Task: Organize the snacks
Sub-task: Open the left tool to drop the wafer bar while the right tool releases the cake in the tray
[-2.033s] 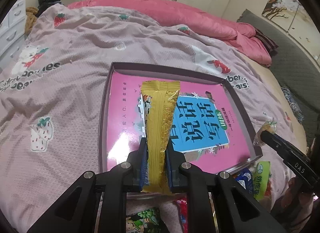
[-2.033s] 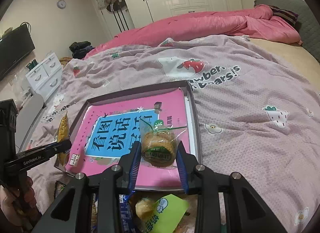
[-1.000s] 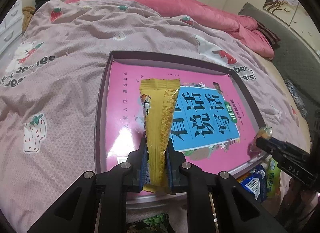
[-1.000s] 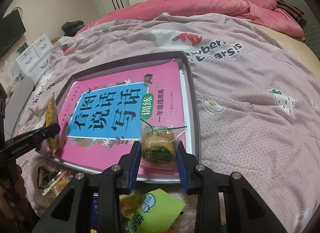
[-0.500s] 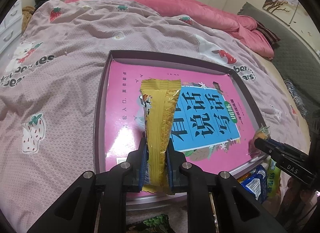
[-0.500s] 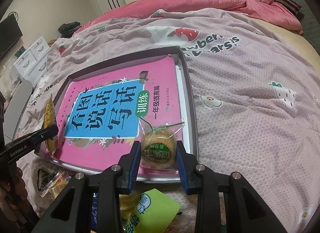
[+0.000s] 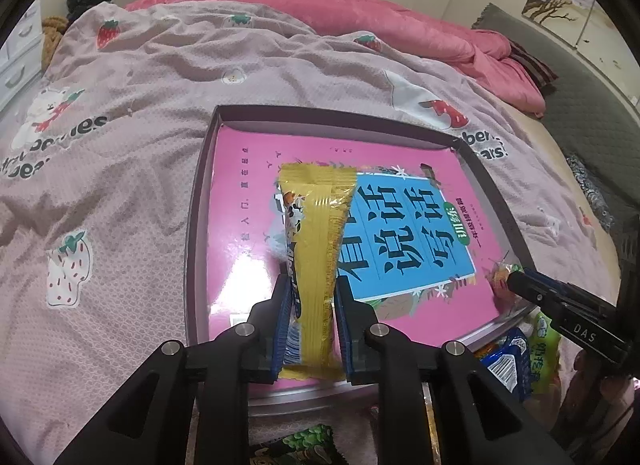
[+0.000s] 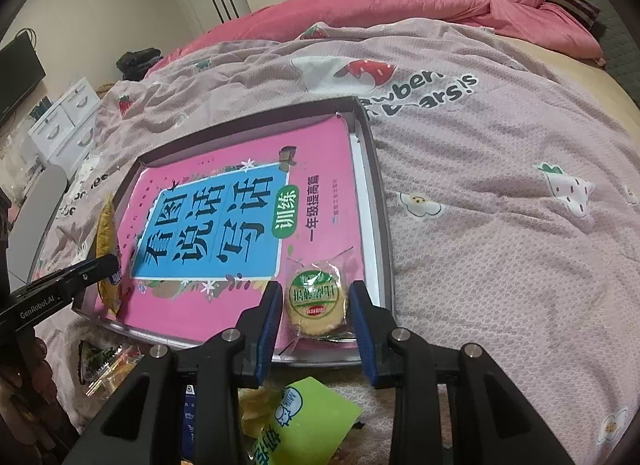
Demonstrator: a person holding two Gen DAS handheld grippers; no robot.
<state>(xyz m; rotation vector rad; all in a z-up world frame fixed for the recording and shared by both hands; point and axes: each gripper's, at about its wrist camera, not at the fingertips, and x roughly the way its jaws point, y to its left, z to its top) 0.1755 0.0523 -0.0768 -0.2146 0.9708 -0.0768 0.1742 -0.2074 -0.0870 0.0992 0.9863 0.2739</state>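
two snacks at tray (image 7: 200, 201), none let go yet: left tool (image 7: 310, 321) jaws opening around yellow packet (image 7: 316, 249); right tool (image 8: 314, 315) clamps round biscuit (image 8: 316, 301) just above pink book (image 8: 224, 225). more snacks (image 8: 304, 421) wait on bed below tray.

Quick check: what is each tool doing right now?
Left tool: jaws opening, yellow snack bar between them.
Right tool: around the wrapped round biscuit; grip cannot be told.
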